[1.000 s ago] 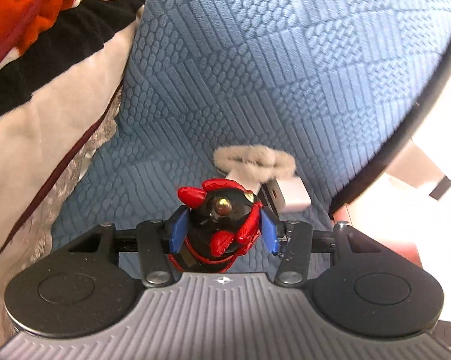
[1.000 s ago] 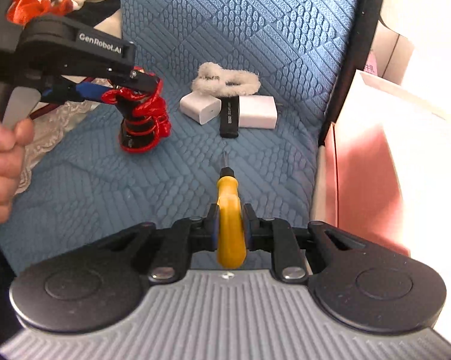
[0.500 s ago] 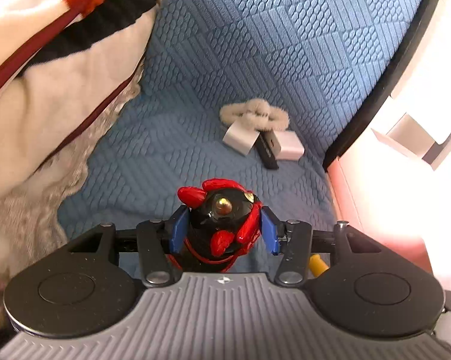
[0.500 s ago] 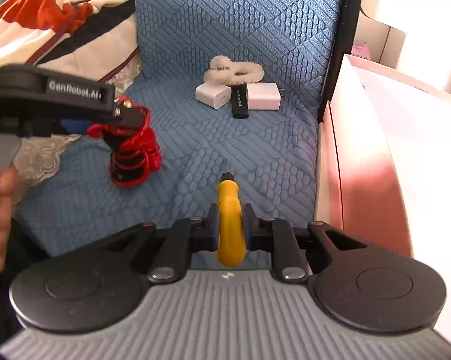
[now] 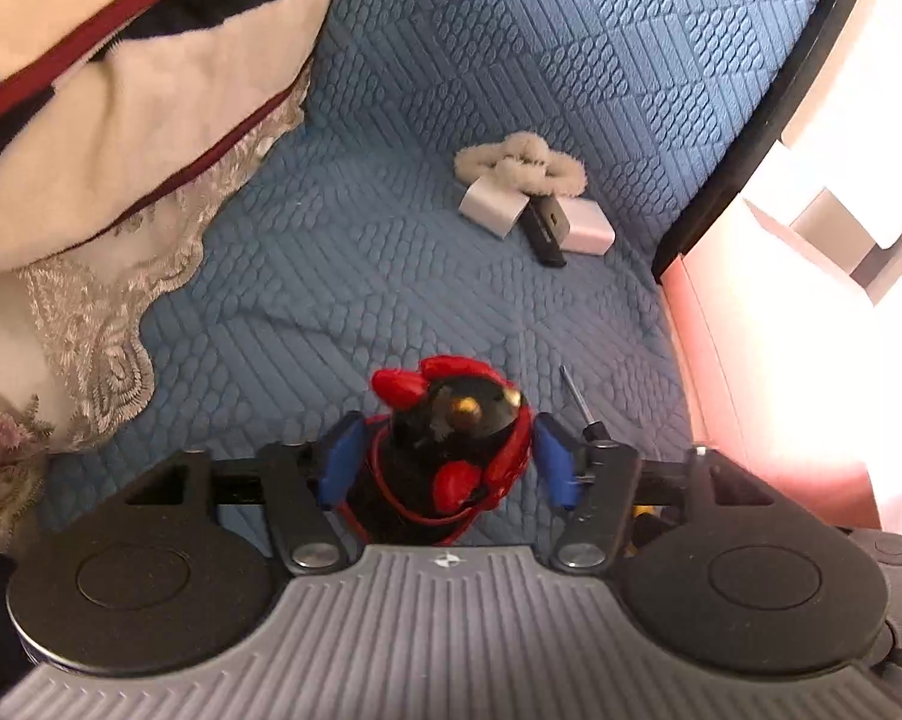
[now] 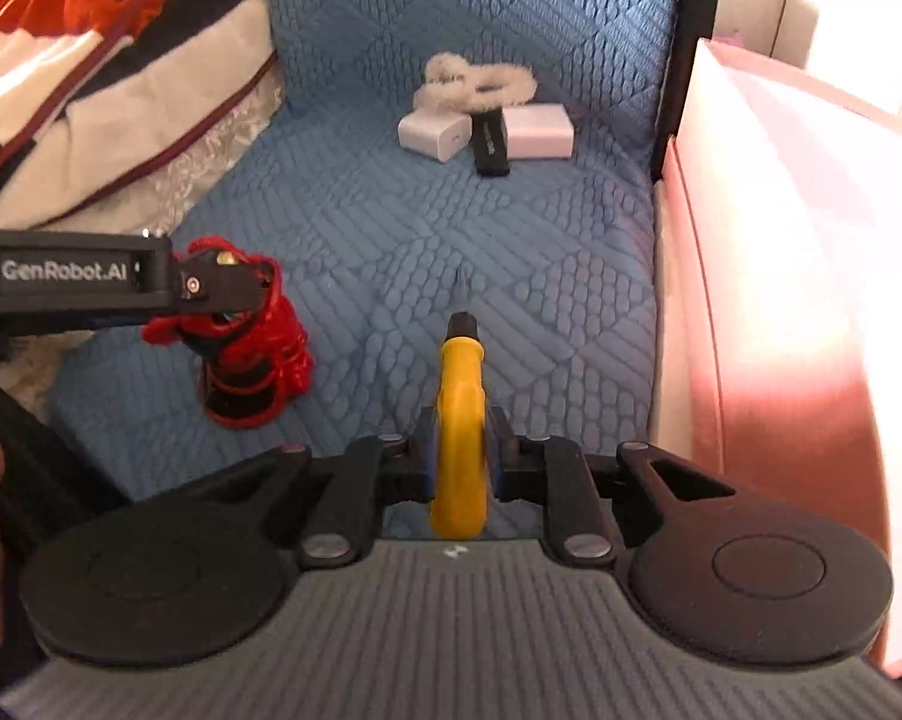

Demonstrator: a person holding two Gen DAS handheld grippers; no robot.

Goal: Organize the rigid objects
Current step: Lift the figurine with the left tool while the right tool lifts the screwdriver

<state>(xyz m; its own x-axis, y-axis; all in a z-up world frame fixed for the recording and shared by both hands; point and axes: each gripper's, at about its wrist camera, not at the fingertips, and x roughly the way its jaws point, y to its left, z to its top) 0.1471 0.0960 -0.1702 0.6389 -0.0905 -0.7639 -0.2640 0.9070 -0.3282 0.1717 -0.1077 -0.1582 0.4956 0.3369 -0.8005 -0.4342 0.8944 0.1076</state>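
The red-and-black figurine sits clamped in the left tool; the right tool grips a yellow screwdriver.

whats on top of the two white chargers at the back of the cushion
A fluffy cream loop lies along their far edges, and a black stick sits between the white chargers. Whatever the loop covers is hidden.

Glossy red-black figurine, perhaps plastic, smooth yellow screwdriver handle, quilted blue cloth cushion
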